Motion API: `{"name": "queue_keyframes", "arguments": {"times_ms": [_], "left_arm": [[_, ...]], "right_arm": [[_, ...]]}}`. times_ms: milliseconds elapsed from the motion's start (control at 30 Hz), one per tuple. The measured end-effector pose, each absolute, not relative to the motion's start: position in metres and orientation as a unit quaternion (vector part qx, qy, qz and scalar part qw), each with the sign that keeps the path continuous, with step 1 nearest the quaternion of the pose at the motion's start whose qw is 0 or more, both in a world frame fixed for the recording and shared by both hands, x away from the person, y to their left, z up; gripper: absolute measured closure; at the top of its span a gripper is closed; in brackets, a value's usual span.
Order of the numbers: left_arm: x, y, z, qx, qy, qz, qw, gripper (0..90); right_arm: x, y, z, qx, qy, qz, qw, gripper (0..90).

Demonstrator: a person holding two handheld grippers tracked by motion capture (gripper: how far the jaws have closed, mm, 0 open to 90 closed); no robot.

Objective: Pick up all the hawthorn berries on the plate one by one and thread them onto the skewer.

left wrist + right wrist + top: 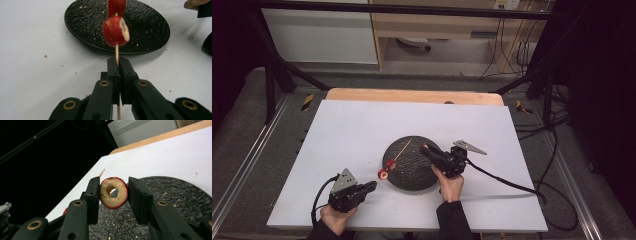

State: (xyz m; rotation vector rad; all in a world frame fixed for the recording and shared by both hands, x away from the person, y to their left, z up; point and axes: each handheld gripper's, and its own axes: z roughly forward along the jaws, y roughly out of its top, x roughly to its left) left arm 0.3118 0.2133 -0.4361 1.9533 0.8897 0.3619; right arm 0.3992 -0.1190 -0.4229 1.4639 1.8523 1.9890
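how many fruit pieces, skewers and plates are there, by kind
red cored fruit pieces: 3 (two on the skewer, one in the right gripper)
wooden skewer: 1
black plate: 1
total: 5

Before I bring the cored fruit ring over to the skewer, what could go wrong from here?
The skewer is thin and the left gripper pinches it near its end, with two fruit pieces already loading it; a sideways push might bend or snap it.

The fruit ring in the right gripper has a small hole; a slight miss could split it.

The skewer tip hangs over the black plate, so a dropped piece could roll.
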Motion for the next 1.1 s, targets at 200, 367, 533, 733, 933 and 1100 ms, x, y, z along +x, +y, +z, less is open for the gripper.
{"name": "queue_keyframes", "arguments": {"times_ms": [200,367,533,733,933,1100], "left_arm": [[0.309,0.209,-0.435,0.793,0.360,0.151,0.468,87.9],[0.309,0.204,-0.434,0.790,0.362,0.153,0.471,87.8],[0.309,0.200,-0.433,0.786,0.363,0.156,0.475,87.9],[0.309,0.191,-0.430,0.784,0.362,0.158,0.480,87.8],[0.309,0.180,-0.430,0.785,0.359,0.158,0.480,87.9],[0.307,0.174,-0.429,0.782,0.357,0.159,0.485,87.9]], "right_arm": [[0.403,-0.121,-0.419,0.475,0.581,0.660,0.028,63.5],[0.407,-0.123,-0.414,0.477,0.562,0.675,0.030,63.5],[0.412,-0.126,-0.410,0.481,0.543,0.688,0.031,63.6],[0.416,-0.127,-0.407,0.484,0.521,0.702,0.035,63.5],[0.419,-0.129,-0.406,0.491,0.505,0.709,0.038,63.5],[0.423,-0.130,-0.405,0.495,0.493,0.715,0.037,63.5]]}}
